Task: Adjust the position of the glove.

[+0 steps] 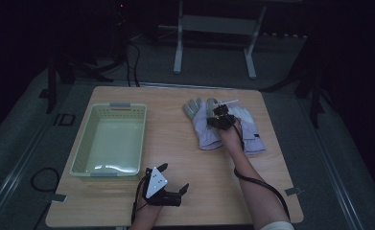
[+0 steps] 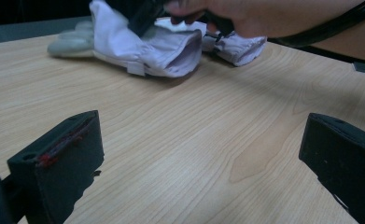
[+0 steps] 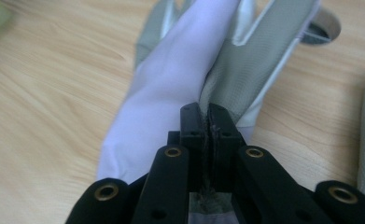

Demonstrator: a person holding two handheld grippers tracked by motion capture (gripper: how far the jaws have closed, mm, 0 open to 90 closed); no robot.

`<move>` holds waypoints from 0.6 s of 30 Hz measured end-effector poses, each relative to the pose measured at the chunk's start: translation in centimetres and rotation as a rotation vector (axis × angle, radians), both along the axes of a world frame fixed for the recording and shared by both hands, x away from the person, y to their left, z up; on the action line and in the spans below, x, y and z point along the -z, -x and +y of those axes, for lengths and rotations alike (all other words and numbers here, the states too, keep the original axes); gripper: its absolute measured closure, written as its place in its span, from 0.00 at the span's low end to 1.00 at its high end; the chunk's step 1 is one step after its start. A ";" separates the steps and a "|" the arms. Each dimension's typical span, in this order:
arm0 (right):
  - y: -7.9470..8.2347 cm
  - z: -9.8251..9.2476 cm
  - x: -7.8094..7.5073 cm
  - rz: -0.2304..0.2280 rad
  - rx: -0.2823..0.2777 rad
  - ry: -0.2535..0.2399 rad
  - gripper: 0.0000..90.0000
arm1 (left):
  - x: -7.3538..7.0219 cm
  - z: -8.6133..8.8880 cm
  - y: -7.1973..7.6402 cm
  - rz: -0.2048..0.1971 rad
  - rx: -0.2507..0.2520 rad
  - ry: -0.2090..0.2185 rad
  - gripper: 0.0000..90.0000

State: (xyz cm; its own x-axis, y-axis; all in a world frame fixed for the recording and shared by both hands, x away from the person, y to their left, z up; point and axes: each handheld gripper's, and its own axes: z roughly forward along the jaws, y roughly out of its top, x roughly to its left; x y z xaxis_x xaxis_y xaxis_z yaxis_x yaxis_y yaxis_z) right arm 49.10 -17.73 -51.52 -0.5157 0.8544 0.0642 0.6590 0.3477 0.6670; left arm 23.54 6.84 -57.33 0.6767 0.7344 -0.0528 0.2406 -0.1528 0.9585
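At the far right of the worktop (image 1: 185,158), a glove (image 3: 180,88) is pinched between the closed jaws of the right hand-held gripper (image 3: 207,122); nothing lies in the basket (image 1: 109,139) yet. The left hand-held gripper (image 2: 194,154) hovers spread apart, well short of the gloves.

Left glove (image 1: 202,122): pale lilac fabric, grey fingers, lying flat on far right part of wooden table (image 1: 190,163), fingers pointing away from person; fold of fabric pinched between closed jaws of right gripper (image 3: 207,122). Second glove (image 1: 252,132): same kind, just beside it on right.
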 end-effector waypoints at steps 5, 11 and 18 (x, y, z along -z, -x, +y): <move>2.0 0.5 -2.2 -0.047 0.022 -0.076 0.96 | 0.0 0.1 0.0 0.005 0.000 0.007 0.00; 5.5 1.4 -4.3 -0.130 0.078 -0.155 0.96 | 0.0 0.1 0.0 0.006 -0.006 0.012 0.00; 9.1 1.6 -4.9 -0.160 0.151 -0.192 0.96 | 0.0 -0.1 0.0 0.000 0.000 -0.007 0.00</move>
State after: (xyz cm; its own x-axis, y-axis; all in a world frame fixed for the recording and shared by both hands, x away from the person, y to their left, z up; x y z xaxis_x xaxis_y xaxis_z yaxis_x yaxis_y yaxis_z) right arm 39.99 -16.11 -46.63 -0.4004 0.9022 0.1602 0.5748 0.1111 0.8107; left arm 23.56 6.75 -57.32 0.6765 0.7348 -0.0482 0.2411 -0.1591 0.9574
